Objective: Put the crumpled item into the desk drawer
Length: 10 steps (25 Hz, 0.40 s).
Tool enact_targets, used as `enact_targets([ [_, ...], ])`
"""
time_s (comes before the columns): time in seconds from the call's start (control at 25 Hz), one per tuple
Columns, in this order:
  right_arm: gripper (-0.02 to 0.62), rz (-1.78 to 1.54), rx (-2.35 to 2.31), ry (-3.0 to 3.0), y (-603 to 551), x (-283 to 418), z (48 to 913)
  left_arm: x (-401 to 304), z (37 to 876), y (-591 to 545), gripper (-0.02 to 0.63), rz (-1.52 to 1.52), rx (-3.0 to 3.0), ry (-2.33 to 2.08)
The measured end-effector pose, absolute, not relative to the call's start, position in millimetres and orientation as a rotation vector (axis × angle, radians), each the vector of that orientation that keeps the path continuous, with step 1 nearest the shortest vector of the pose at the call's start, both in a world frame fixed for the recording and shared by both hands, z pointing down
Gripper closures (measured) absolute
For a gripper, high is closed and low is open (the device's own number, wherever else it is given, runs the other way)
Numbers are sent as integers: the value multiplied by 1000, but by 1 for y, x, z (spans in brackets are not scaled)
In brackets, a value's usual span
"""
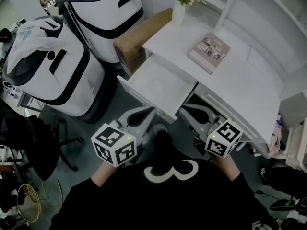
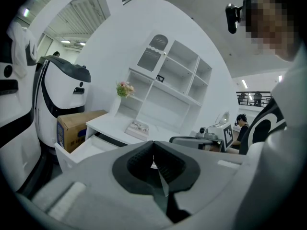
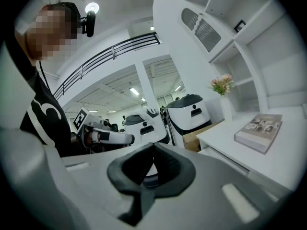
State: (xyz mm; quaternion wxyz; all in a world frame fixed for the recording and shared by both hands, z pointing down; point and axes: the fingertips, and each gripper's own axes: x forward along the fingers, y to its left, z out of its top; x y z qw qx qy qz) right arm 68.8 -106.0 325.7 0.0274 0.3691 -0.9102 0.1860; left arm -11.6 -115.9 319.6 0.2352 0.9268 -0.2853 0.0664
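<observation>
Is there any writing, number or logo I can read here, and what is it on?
"3", or a shape like it: white print on the person's black shirt.
Blue label on the brown cardboard box: too blurred to read.
Grey book's cover on the white desk: too small to read.

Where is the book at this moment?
In the head view the book lies on the white desk, right of the flower vase, behind the open drawer.
</observation>
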Motion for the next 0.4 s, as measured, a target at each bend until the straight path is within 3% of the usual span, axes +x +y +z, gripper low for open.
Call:
enact_targets([
  [0.4,592,598,1175,-2795,-107,84,332,3,323,-120,595,194,2545,-760],
])
